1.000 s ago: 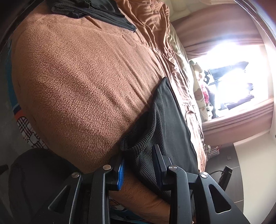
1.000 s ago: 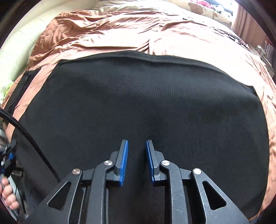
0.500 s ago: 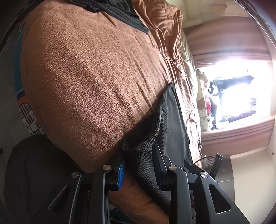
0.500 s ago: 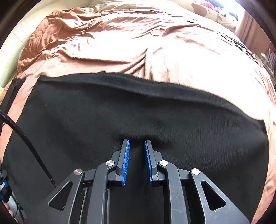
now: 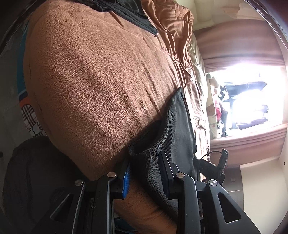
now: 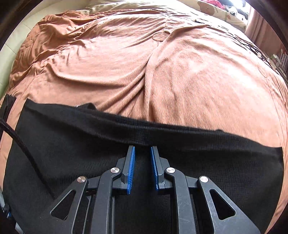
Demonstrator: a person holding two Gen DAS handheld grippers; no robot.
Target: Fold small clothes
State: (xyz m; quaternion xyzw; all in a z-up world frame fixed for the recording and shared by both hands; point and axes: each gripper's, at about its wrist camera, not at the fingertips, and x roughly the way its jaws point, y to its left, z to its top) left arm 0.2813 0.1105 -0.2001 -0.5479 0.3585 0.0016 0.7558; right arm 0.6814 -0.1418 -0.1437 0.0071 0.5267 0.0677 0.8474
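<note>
A bed covered by a brown blanket [image 6: 180,75] fills both views, its fleece rumpled into long creases toward 11 o'clock in the right wrist view. Across the near edge of the bed lies a black knit garment [image 6: 225,158], spread flat from 9 o'clock to 3 o'clock in that view, its far hem running as a thick rolled band just beyond the fingertips. A second dark garment [image 5: 129,10] sits bunched on the blanket at 12 o'clock in the left wrist view, well apart from the first. A pillow with a bear print [image 6: 212,9] rests at the far end of the bed at 1 o'clock, and brown curtains [image 5: 248,41] frame a bright window at 3 o'clock in the left wrist view. The left hand-held gripper [image 5: 144,171] pinches a corner of the black knit garment [image 5: 181,126], whose fabric bulges up as a loose open fold between the blue pads while the blanket's edge sits against the left pad. The right hand-held gripper [image 6: 142,167] rests over the middle of the garment with its jaws spread a little, the gap between the blue pads showing only the dark knit beneath, nothing gripped. A black braided cable [image 6: 19,144] crosses the cloth at 9 o'clock.
</note>
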